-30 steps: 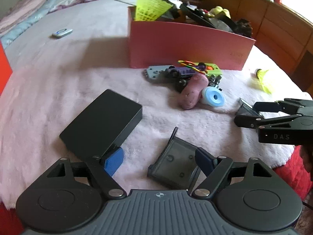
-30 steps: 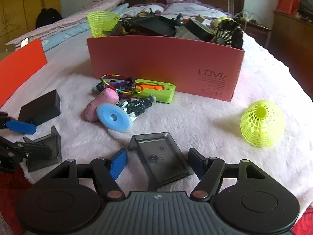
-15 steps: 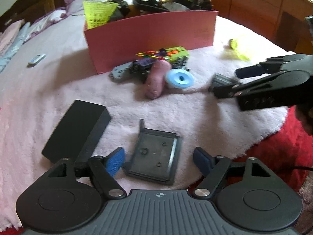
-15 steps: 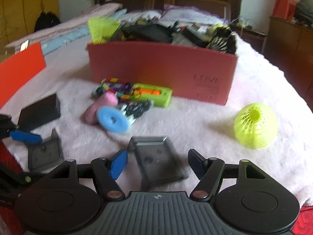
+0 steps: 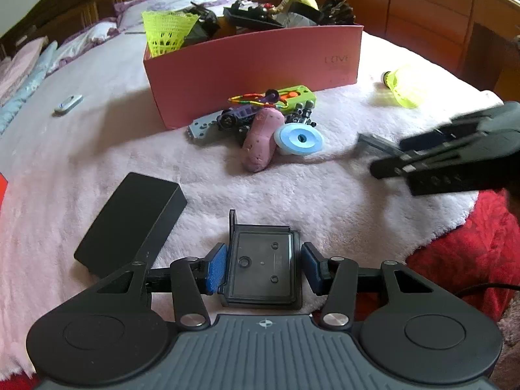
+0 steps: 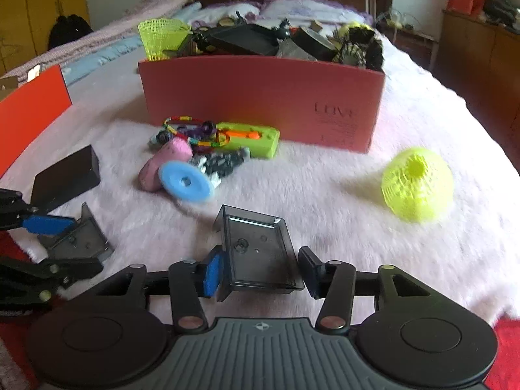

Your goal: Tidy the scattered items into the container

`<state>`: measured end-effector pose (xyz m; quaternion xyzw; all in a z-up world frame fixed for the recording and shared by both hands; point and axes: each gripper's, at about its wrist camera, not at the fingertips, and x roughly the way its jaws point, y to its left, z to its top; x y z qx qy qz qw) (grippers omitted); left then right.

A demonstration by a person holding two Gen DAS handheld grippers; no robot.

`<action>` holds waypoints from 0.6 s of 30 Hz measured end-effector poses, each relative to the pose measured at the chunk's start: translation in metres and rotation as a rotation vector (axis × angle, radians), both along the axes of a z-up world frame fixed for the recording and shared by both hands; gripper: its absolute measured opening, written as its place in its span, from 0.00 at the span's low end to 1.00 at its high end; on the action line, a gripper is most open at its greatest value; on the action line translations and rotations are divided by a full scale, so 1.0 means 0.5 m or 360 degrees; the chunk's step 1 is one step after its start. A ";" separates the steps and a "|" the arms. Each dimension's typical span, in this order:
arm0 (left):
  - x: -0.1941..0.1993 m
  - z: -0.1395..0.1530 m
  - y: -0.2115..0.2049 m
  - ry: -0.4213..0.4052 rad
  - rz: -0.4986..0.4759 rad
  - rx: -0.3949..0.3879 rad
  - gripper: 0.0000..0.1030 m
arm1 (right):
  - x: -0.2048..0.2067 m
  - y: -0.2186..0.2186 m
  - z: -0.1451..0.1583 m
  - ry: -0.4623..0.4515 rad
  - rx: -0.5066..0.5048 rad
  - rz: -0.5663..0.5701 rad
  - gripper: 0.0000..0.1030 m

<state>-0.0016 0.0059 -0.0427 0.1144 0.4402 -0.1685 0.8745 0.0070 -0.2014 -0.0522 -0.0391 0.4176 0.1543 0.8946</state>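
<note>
My left gripper [image 5: 263, 267] is closing on a smoky grey plastic tray [image 5: 260, 253] that lies on the pink fleece; both blue pads [image 5: 216, 268] meet its side edges. My right gripper [image 6: 260, 274] is closing on a second grey tray [image 6: 256, 247], its pads against the tray's sides and the tray's near end tipped up a little. Each gripper shows in the other's view: the right one [image 5: 386, 159] blurred at the right, the left one [image 6: 65, 245] at the left edge. The pink box [image 5: 253, 65] marked LOVE stands behind, piled high with items.
In front of the box lie a green toy [image 5: 292, 94], a pink lump [image 5: 260, 143] and a blue disc [image 5: 299, 138]. A black box [image 5: 130, 224] lies left of my left gripper. A yellow shuttlecock [image 6: 417, 183] lies at the right. An orange panel [image 6: 32, 107] stands far left.
The left gripper swung round until its tray sat square between the jaws, then narrowed onto it. The right gripper's jaws narrowed onto their tray, which shifted slightly.
</note>
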 end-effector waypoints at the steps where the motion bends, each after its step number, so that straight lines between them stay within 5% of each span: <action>1: 0.002 -0.002 0.003 0.0014 0.0020 -0.0014 0.53 | -0.009 -0.002 0.003 0.0024 0.0000 -0.0007 0.51; 7: 0.010 -0.009 0.011 0.0048 0.0063 -0.0061 0.55 | -0.050 -0.004 0.014 0.0023 0.0008 0.0018 0.62; 14: 0.001 -0.006 0.003 0.0020 0.0053 -0.0048 0.49 | -0.041 -0.011 -0.005 0.0068 0.0083 -0.0029 0.63; 18: -0.002 0.003 0.006 0.0014 0.0066 -0.0077 0.48 | -0.048 -0.004 -0.012 0.0037 0.0053 -0.0039 0.52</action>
